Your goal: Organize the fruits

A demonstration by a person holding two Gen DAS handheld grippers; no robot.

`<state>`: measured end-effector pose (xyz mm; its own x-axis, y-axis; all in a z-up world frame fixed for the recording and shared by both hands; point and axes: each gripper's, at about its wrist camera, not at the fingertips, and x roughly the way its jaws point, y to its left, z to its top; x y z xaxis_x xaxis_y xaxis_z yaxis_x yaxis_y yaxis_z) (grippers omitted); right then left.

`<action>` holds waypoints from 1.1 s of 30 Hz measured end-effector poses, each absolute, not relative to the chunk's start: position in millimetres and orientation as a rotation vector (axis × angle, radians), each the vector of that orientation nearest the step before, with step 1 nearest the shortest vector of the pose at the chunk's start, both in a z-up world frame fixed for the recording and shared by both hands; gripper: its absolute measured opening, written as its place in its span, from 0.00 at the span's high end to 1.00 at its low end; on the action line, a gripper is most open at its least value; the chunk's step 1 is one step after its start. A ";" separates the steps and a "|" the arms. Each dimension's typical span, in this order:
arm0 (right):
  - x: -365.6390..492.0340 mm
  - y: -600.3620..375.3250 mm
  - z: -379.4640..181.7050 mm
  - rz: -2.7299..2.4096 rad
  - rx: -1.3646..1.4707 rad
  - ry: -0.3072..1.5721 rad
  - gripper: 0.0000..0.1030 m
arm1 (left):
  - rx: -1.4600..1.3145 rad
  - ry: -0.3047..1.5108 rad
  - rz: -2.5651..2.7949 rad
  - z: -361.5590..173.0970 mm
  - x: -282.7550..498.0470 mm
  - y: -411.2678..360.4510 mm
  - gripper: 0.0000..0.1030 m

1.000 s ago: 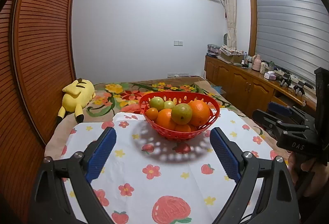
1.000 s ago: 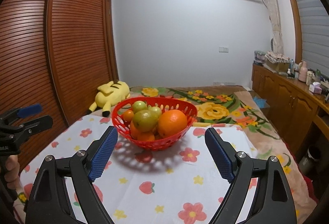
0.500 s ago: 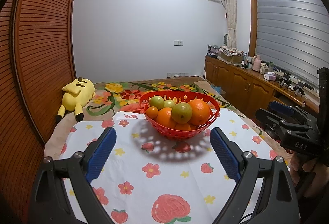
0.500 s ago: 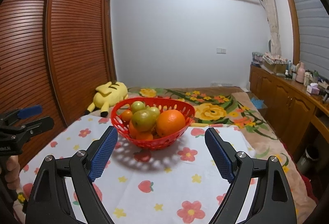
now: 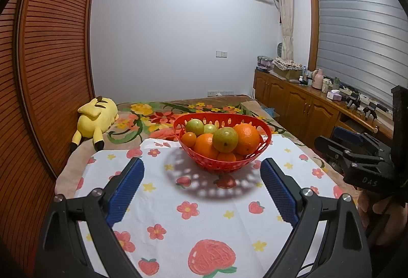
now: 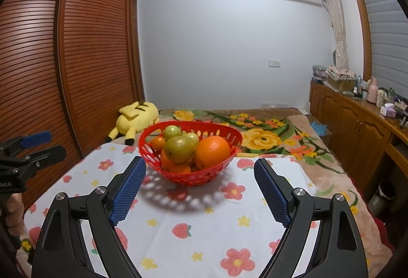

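Observation:
A red perforated basket stands on a white flowered cloth and holds several oranges and green fruits; a big orange and a green fruit lie on top. In the right wrist view the basket shows the big orange and a green fruit. My left gripper is open and empty, short of the basket. My right gripper is open and empty, just short of the basket, and it shows at the right edge of the left wrist view.
A yellow plush toy lies on the flowered bedspread behind the cloth, by the slatted wooden wardrobe. A wooden sideboard with bottles and boxes runs along the right wall. The left gripper shows at the left edge of the right wrist view.
Both grippers have moved slightly closer to the basket, the right one more; both stay open and empty. The fruits have not moved.

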<state>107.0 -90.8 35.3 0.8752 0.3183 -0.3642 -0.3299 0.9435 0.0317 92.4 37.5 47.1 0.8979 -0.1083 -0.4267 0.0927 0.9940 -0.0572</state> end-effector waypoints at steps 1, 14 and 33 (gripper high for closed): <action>107.0 -90.8 35.3 0.340 -0.031 0.375 0.14 | -0.036 0.442 -0.104 47.2 92.1 37.3 0.09; 106.4 -89.0 35.5 0.342 -0.030 0.375 0.14 | -0.038 0.440 -0.103 48.8 88.2 38.1 0.09; 107.1 -89.1 35.7 0.344 -0.029 0.376 0.14 | -0.039 0.439 -0.100 49.7 85.8 39.5 0.09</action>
<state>107.1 -89.1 35.7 0.8729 0.3241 -0.3647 -0.3348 0.9416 0.0355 85.8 39.5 49.7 0.9003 -0.1054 -0.4223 0.0887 0.9943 -0.0592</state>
